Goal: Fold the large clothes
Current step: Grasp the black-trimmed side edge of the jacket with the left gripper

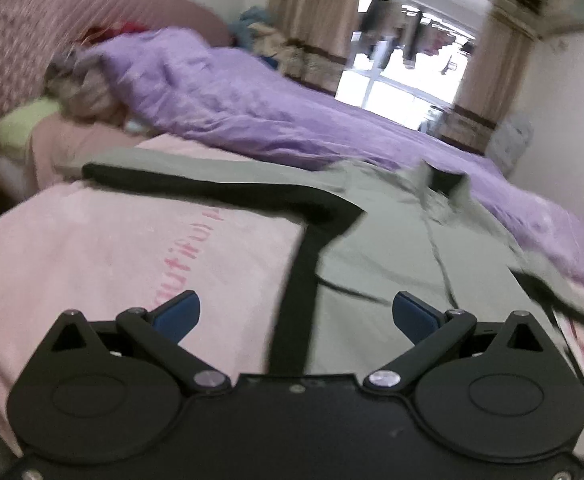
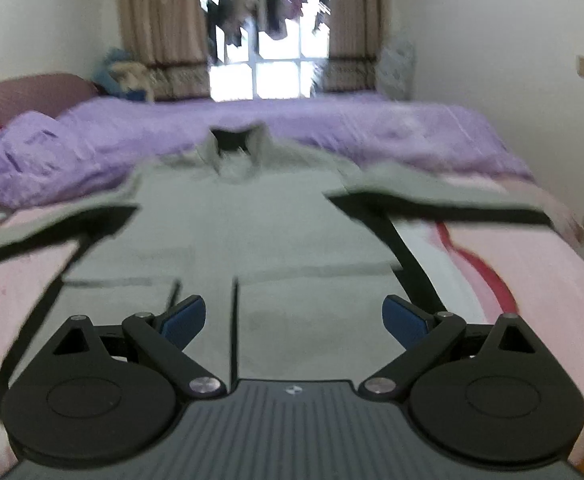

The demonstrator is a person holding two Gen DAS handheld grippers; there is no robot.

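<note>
A grey-green jacket [image 2: 252, 232] with black side and sleeve trim lies flat on the bed, front up, collar away from me, both sleeves spread out to the sides. In the left wrist view the jacket [image 1: 384, 240] shows its left side seam and left sleeve. My left gripper [image 1: 296, 316] is open and empty, hovering over the black side seam near the hem. My right gripper [image 2: 294, 320] is open and empty, above the lower front of the jacket beside its centre zipper. Both views are motion-blurred.
The jacket rests on a pink blanket [image 1: 112, 248] with red lettering. A rumpled purple quilt [image 2: 92, 140] covers the far half of the bed. A padded headboard [image 1: 24, 40] and pillows are at the left. A wall [image 2: 512, 60] runs along the right. A curtained window [image 2: 268, 40] is behind.
</note>
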